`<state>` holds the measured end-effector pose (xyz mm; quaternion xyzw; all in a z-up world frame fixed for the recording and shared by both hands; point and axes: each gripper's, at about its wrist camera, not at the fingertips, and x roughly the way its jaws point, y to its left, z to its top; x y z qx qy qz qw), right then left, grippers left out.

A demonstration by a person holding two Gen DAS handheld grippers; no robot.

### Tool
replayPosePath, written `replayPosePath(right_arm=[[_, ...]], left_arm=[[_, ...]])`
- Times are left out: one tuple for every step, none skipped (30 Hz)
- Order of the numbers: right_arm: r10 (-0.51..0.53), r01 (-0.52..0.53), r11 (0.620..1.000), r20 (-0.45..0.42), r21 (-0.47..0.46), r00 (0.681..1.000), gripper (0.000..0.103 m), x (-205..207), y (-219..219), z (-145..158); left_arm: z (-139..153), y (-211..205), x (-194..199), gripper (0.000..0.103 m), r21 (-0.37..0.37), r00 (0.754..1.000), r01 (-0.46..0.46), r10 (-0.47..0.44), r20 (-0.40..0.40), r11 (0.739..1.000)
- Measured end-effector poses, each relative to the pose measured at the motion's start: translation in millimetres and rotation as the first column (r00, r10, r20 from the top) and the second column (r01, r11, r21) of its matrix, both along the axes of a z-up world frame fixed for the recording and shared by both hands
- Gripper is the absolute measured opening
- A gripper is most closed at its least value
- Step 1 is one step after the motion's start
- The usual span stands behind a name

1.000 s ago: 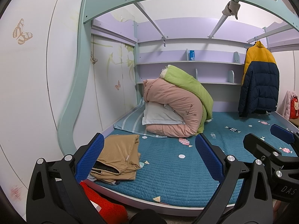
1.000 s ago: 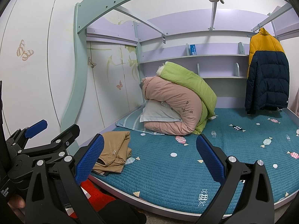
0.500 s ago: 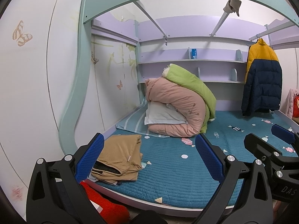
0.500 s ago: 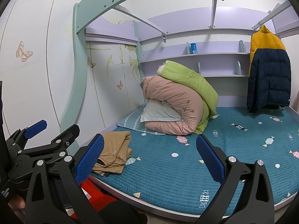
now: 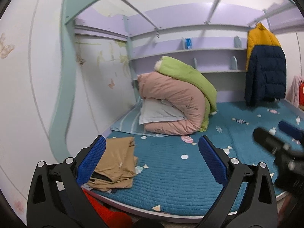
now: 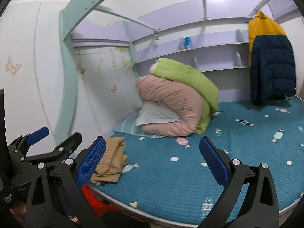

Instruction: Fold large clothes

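Left gripper (image 5: 152, 157): fingers spread, holding nothing.
Right gripper (image 6: 152, 158): fingers spread, holding nothing.
Folded tan clothes (image 5: 115, 163): lower left, on bed (image 5: 171, 190) edge.

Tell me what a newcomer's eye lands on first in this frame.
Probably the big rolled pile of bedding at the back left of the bed: a pink quilt with a green quilt draped over it. Next, the yellow and navy puffer jacket hanging at the right, and the folded tan garment at the teal mattress's near left corner. Both grippers, left and right, hover open and empty.
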<state>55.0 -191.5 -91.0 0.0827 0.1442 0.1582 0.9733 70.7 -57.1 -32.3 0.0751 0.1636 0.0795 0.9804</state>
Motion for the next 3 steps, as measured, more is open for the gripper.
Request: replayPosePath(right_arm=[[-0.043, 0.043, 0.999, 0.012, -0.011, 0.999, 0.095, 7.1, -13.4, -1.0], [-0.081, 0.082, 0.996, 0.023, -0.022, 0.996, 0.095, 13.5, -25.5, -1.7], [-0.131, 0.132, 0.991, 0.044, -0.034, 0.990, 0.095, 20.7, -41.8, -2.5]], left_arm=[[-3.3, -8.3, 8.7, 0.098, 0.011, 1.000, 0.016, -0.016, -0.011, 1.000], [-6.5, -17.0, 16.2, 0.098, 0.019, 0.999, 0.034, -0.034, -0.024, 0.999], [-9.5, -25.1, 22.7, 0.098, 0.024, 0.998, 0.053, -0.052, -0.035, 0.998]])
